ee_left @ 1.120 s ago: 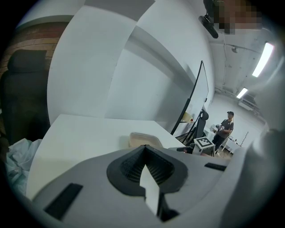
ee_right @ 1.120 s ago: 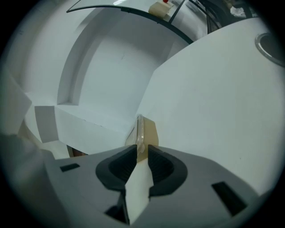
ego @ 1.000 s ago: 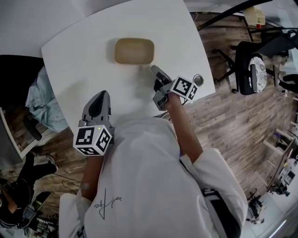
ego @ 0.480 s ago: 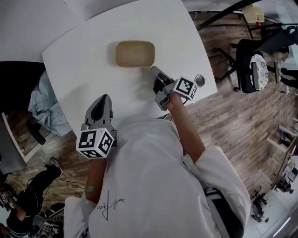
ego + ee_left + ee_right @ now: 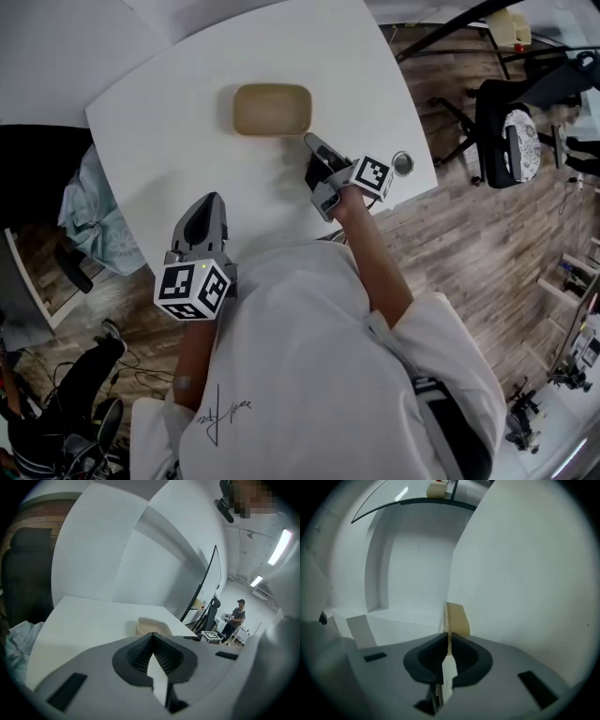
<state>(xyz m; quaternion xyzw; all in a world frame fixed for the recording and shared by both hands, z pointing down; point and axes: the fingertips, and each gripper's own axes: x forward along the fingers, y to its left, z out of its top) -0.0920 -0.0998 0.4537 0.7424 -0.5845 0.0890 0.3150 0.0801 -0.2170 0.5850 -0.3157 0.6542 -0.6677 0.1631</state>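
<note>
The wooden floor [image 5: 450,234] spreads out around the white table [image 5: 178,112], which fills the upper middle of the head view. The person's white shirt [image 5: 300,375] is at the table's near edge. A black chair [image 5: 511,122] stands well off the table's right side. A pale blue cloth [image 5: 80,206] is bunched just off the table's left edge. A tan box [image 5: 272,109] lies flat on the table, toward its far side and about midway across. The 2 grippers are both over the near half of the table. The left gripper [image 5: 207,199] is held above the table's near left part, well apart from the box, and points toward the table's far side. Its jaws are pressed fully together with nothing between them. The right gripper [image 5: 307,139] sits low over the table's right part, rolled onto its side, with its tip at the box's near right corner. Its jaws are drawn in to a thin slit and the box's lip runs into that slit, so they pinch the box by its edge. Each gripper carries 1 marker cube, the left cube [image 5: 191,289] just off the table's near edge and the right cube [image 5: 372,176] above its right part. A small round metal cap [image 5: 403,163] is set into the table close to its right edge.
</note>
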